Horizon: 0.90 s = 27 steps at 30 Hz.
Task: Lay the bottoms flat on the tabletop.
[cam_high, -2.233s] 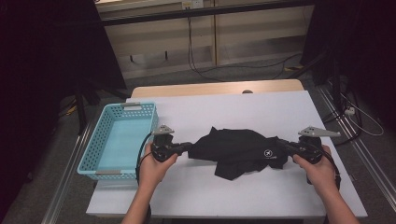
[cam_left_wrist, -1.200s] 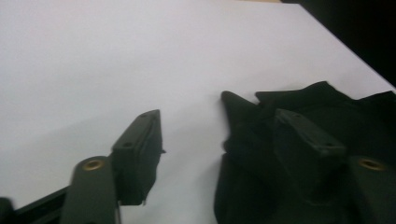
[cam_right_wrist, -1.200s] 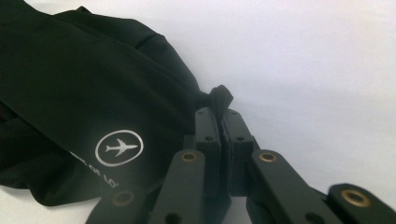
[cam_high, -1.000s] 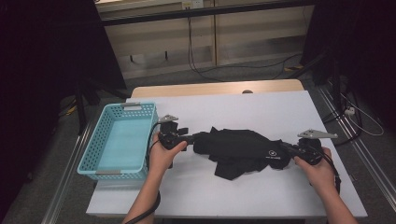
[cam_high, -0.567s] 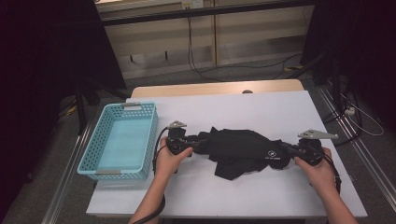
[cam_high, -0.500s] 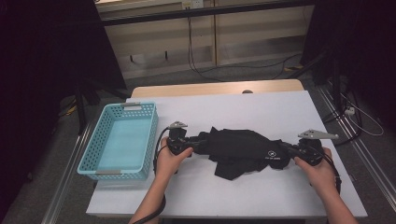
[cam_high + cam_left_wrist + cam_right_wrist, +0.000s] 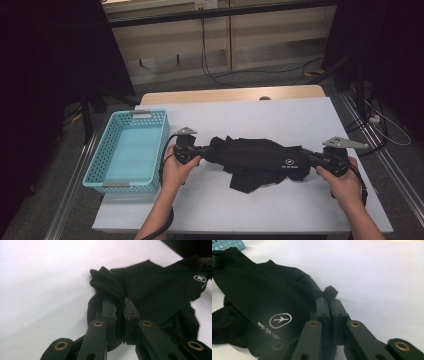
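Observation:
A black garment (image 7: pixel 260 157) with a small white logo lies crumpled across the middle of the white table (image 7: pixel 260 117). My left gripper (image 7: pixel 207 150) is at its left end. Its jaws have just been closing, and in the left gripper view they (image 7: pixel 117 302) pinch a bunched fold of the garment (image 7: pixel 155 292). My right gripper (image 7: pixel 307 159) is at the garment's right end. In the right gripper view it (image 7: pixel 329 301) is shut on a small tuft of the garment (image 7: pixel 262 290), next to the aeroplane logo.
A light blue plastic basket (image 7: pixel 95 165) stands at the table's left edge, close to my left hand. A corner of the basket (image 7: pixel 227 243) appears far off in the right gripper view. Dark stands and cables lie on the floor beyond the table.
My left hand has moved right, away from the basket, to the garment's left end, and its jaws have closed on the cloth. The right hand has kept still with its grip.

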{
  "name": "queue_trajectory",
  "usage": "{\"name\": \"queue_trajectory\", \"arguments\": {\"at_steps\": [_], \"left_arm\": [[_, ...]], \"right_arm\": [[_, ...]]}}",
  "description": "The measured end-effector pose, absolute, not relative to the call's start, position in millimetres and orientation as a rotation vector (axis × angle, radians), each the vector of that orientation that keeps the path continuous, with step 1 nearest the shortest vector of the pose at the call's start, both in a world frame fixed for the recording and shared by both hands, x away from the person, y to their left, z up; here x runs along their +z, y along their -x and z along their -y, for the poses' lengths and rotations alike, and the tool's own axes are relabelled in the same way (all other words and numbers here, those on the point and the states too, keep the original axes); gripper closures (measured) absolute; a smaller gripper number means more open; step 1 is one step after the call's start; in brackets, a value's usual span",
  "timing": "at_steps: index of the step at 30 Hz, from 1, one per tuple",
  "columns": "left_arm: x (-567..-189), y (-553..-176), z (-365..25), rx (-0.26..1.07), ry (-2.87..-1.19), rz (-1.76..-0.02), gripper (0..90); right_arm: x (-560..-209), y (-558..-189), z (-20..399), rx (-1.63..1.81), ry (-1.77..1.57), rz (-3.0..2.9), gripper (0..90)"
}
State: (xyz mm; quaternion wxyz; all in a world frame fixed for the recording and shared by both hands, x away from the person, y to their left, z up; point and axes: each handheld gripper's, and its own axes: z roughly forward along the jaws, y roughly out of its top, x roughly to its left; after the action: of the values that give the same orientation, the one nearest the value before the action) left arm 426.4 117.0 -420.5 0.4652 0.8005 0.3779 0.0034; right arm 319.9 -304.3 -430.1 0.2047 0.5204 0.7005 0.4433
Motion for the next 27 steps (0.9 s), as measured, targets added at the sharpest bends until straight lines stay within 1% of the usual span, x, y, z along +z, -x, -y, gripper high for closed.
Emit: {"name": "queue_trajectory", "arguments": {"at_steps": [5,13,21,27], "left_arm": [[-405.2,-425.4,-124.5,0.018,-1.945,-0.919,83.0],[-391.6,-434.0,-130.6,0.046,-1.946,-0.921,83.1],[-372.7,-441.5,-130.4,0.077,-1.938,-0.905,83.1],[-359.8,-445.1,-136.8,0.108,-1.921,-0.909,83.1]], "right_arm": [[-419.6,-321.7,299.1,1.257,-1.402,-1.939,87.1],[-400.3,-325.1,293.9,1.302,-1.337,-1.915,87.1],[-382.3,-342.5,297.5,1.302,-1.318,-1.875,87.1],[-371.5,-351.8,292.3,1.320,-1.276,-1.864,87.1]]}}
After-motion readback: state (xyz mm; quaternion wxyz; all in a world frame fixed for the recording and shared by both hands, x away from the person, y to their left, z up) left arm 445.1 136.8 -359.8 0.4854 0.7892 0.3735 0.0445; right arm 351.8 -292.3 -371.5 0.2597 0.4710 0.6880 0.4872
